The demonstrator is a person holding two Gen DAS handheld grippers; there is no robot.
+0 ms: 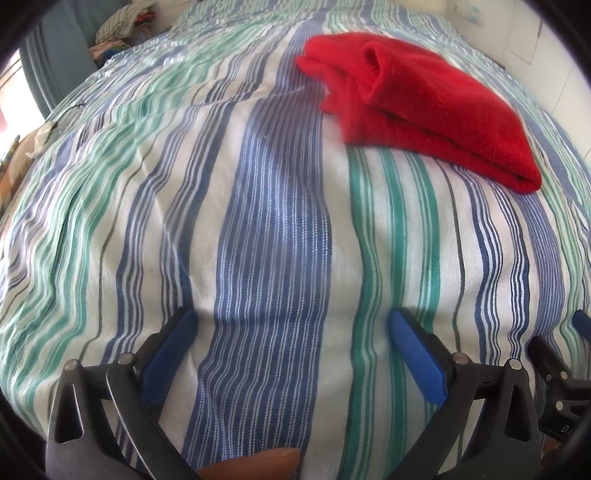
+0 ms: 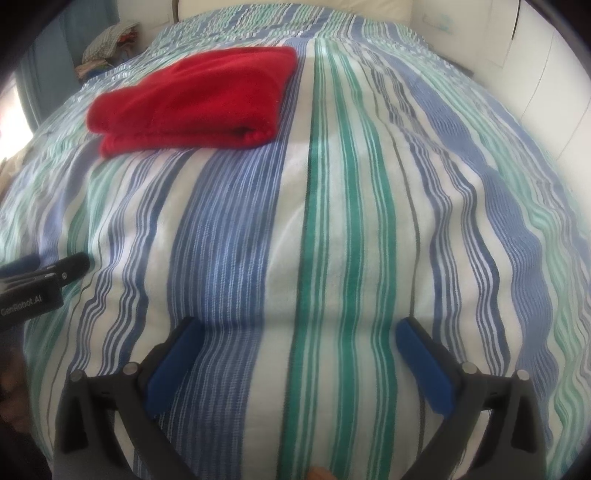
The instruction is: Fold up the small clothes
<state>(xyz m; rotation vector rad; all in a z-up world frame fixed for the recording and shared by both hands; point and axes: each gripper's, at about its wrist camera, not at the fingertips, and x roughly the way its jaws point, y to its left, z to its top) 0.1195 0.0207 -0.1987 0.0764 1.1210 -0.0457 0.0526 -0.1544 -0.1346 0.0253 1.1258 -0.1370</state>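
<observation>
A red fleecy garment (image 1: pixel 417 107) lies folded in a thick bundle on the striped bedspread (image 1: pixel 273 229), far ahead and to the right in the left wrist view. In the right wrist view the red garment (image 2: pixel 195 99) lies far ahead to the left. My left gripper (image 1: pixel 291 325) is open and empty, low over the bedspread, well short of the garment. My right gripper (image 2: pixel 299 332) is open and empty too, over the bedspread (image 2: pixel 332 221). The right gripper's edge shows at the lower right of the left wrist view (image 1: pixel 561 365), and the left gripper's body at the left of the right wrist view (image 2: pixel 40 284).
A heap of checked and coloured cloth (image 1: pixel 122 22) lies at the far left corner beside a blue curtain (image 1: pixel 55 62); it also shows in the right wrist view (image 2: pixel 107 40). A white wall (image 2: pixel 535 74) runs along the right side of the bed.
</observation>
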